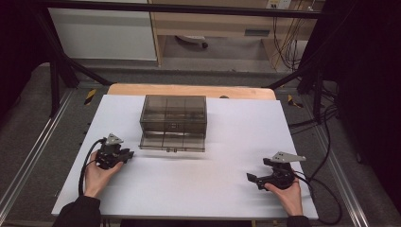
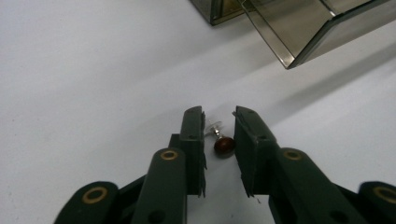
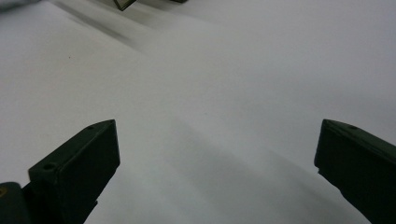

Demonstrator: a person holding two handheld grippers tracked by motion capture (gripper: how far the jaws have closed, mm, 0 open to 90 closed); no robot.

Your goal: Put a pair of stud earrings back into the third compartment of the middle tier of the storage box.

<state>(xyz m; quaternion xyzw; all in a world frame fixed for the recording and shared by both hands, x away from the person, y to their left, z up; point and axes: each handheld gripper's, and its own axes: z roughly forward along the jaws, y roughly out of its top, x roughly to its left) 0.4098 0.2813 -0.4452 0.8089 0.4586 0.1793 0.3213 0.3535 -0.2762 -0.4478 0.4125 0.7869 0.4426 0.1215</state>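
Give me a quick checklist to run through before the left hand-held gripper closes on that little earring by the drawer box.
1. Earring between the left hand-held gripper's jaws: ok, it lies on the table in the gap.
2. Jaws touching it: cannot tell; a gap shows on both sides of the brown bead.
3. Jaws low enough: ok, the tips sit at the white table.
4. Box drawer open to take it: ok, the bottom drawer is pulled out toward the person.
5. Right hand-held gripper out of the way: ok, open and far off on the right side of the table.
6. Way from earring to drawer: ok, bare table in between.
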